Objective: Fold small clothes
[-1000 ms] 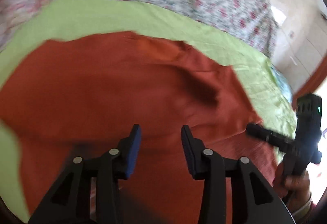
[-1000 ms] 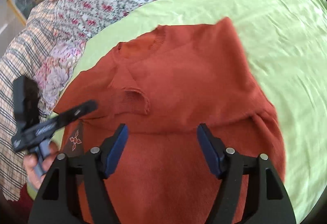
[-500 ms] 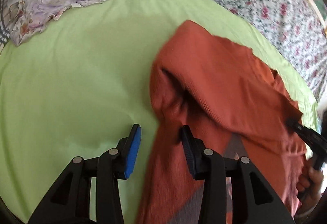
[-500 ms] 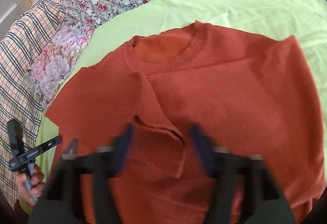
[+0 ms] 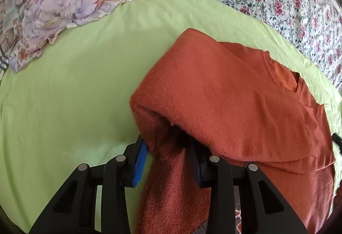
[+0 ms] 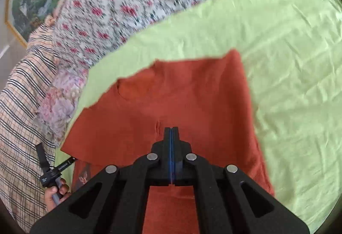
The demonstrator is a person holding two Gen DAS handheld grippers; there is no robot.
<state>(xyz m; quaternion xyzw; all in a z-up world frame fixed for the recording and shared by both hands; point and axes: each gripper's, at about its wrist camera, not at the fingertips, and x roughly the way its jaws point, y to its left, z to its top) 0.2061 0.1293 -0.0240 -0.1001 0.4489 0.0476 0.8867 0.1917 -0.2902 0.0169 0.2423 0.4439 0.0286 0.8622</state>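
The rust-orange knit sweater [image 5: 224, 93] lies on the green sheet [image 5: 64, 105], one side folded over the body.

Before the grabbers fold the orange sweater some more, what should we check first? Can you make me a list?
1. Left gripper has the sweater: ok, a fold of knit sits between its closing jaws.
2. Right gripper has cloth: cannot tell, its jaws are shut tight with no fabric seen between them.
3. Sweater lies on the green sheet: ok.
4. Neck hole can be seen: ok.
5. Sweater lies flat: not ok, its left side is lifted and bunched.
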